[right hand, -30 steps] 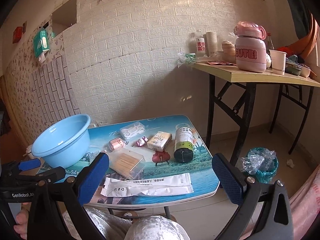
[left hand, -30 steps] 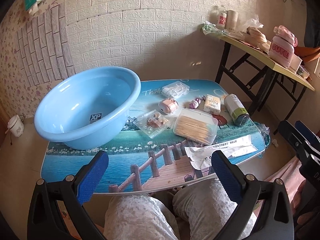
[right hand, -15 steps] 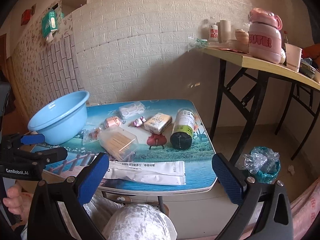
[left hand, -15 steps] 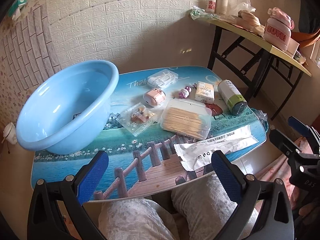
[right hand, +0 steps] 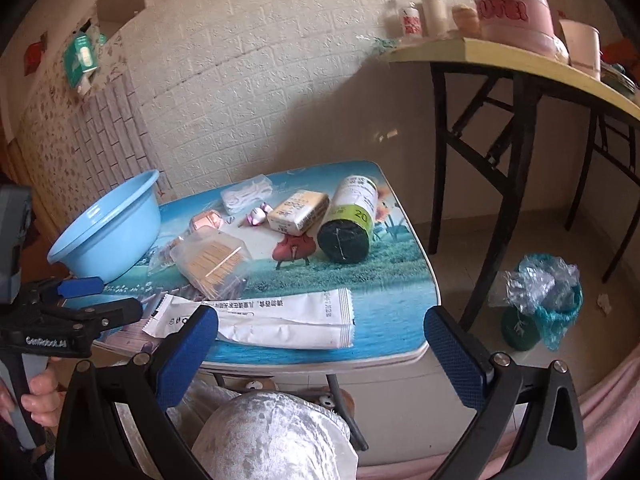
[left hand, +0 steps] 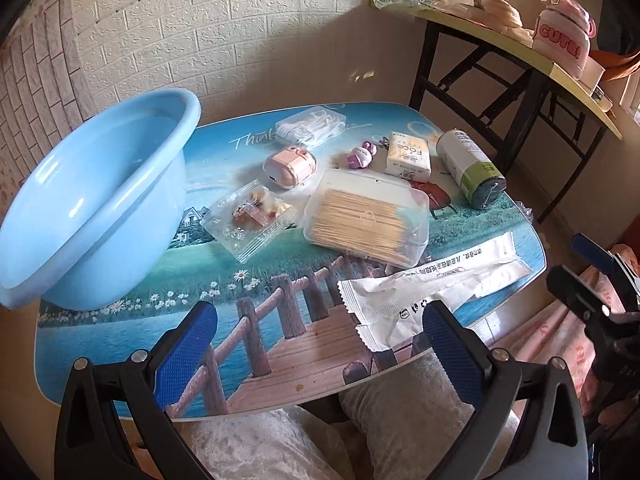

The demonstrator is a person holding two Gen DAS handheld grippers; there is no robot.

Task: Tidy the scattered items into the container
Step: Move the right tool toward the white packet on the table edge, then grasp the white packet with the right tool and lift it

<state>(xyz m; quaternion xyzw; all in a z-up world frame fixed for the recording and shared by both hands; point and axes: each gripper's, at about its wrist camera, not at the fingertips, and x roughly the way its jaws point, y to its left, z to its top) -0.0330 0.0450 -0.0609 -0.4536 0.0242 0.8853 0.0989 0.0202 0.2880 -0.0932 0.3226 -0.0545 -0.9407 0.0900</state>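
Note:
A light blue basin (left hand: 92,200) (right hand: 106,228) stands on the left of a small printed table (left hand: 132,304). Scattered to its right lie a clear box of toothpicks (left hand: 368,216), a small zip bag (left hand: 250,216), a pink case (left hand: 290,164), a floss-pick box (left hand: 310,126), a purple clip (left hand: 360,156), a tissue pack (left hand: 408,156), a green-and-white can (left hand: 468,168) (right hand: 352,218) on its side and a long white packet (left hand: 432,284) (right hand: 276,318). My left gripper (left hand: 320,344) hangs open over the table's near edge. My right gripper (right hand: 320,344) is open and empty near the table's front right.
A taller folding table (right hand: 520,68) at the right carries a pink jug (right hand: 510,4), cups and bottles. A bin with a blue bag (right hand: 540,296) sits on the floor beneath it. The person's knees (left hand: 400,416) are under the near edge. A brick wall is behind.
Both grippers have moved forward and lower toward the table, so the items look larger. Both stay open and hold nothing. No item on the table has shifted.

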